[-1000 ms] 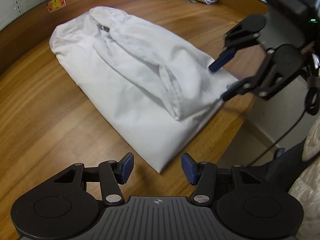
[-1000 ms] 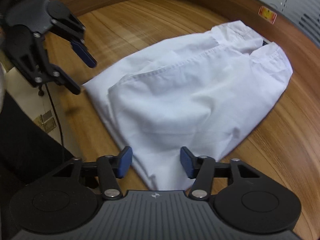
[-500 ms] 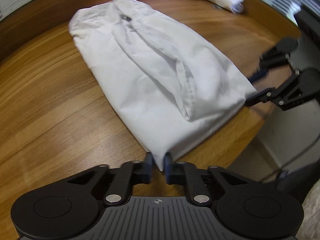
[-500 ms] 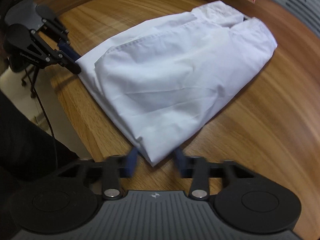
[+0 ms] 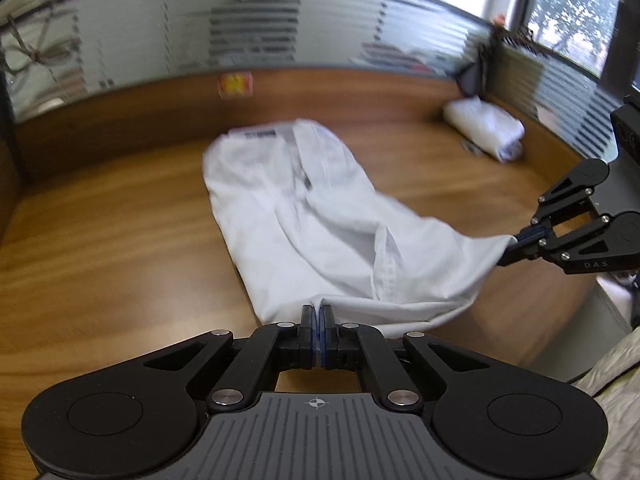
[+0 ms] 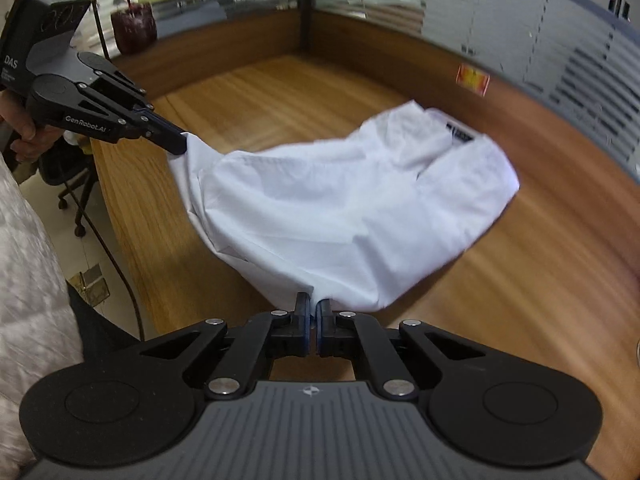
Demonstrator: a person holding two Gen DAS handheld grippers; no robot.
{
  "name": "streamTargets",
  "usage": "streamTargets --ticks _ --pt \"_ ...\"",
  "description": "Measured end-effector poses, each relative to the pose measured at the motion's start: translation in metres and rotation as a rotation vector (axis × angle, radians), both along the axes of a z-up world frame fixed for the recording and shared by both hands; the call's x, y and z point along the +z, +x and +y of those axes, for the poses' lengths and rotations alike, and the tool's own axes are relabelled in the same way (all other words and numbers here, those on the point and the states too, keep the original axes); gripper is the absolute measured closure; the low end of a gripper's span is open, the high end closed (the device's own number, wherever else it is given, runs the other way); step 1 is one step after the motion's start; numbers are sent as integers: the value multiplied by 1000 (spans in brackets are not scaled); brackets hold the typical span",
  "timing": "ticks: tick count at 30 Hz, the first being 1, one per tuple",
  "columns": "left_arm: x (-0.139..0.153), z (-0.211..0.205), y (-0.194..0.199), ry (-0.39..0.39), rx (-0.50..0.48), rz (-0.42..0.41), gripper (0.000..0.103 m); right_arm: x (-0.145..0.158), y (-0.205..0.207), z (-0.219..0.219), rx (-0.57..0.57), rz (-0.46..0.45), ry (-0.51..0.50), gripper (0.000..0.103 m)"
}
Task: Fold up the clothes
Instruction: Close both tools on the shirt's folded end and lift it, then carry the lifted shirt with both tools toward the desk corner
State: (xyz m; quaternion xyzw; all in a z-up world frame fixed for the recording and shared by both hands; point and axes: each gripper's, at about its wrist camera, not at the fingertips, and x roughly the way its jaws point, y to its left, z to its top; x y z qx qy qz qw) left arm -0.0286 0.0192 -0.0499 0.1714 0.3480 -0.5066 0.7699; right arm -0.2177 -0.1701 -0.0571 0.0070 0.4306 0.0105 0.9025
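A white shirt (image 5: 312, 216) (image 6: 360, 208), partly folded, lies on the wooden table with its collar end far from me. Its near hem is lifted off the wood. My left gripper (image 5: 319, 312) is shut on one hem corner, and it also shows in the right wrist view (image 6: 178, 145) pinching that corner. My right gripper (image 6: 312, 305) is shut on the other hem corner, seen from the left wrist view (image 5: 514, 244) at the right. The cloth sags between the two grips.
A second folded white garment (image 5: 486, 132) sits at the far right corner of the table (image 5: 100, 248). A low wooden wall with an orange sticker (image 5: 236, 85) rims the table. A dark red pot (image 6: 134, 26) stands at the back; a hand (image 6: 28, 140) holds the left gripper.
Both grippers went from open to shut on the hem corners and have risen, lifting the shirt's near edge off the table.
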Motion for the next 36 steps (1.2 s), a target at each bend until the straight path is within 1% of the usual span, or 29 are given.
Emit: streamTargets --ticks 2,6,11,14,17,21,26,31,36 --pt "10 -3 -1 -22 30 -23 100 11 3 -8 19 -19 -3 101" --pt "30 -14 5 -67 85 -42 100 36 10 -25 -9 -60 2 101" --pt "51 -26 20 -120 108 -38 100 60 23 -51 -107 -101 18 101" --pt "60 -40 34 -142 114 -27 100 70 31 -62 -191 -132 20 101" --pt "67 -55 50 -161 125 -11 100 77 42 -76 -252 -154 27 101" --pt "71 -78 72 -173 132 -15 100 82 60 -98 -318 -184 31 101" --pt "71 -112 105 -170 150 -23 100 81 90 -133 -361 -210 33 101" --pt "66 -156 152 -155 185 -17 100 75 133 -176 -383 -217 42 101" --pt "53 -206 205 -140 225 0 100 60 184 -226 -393 -202 47 101"
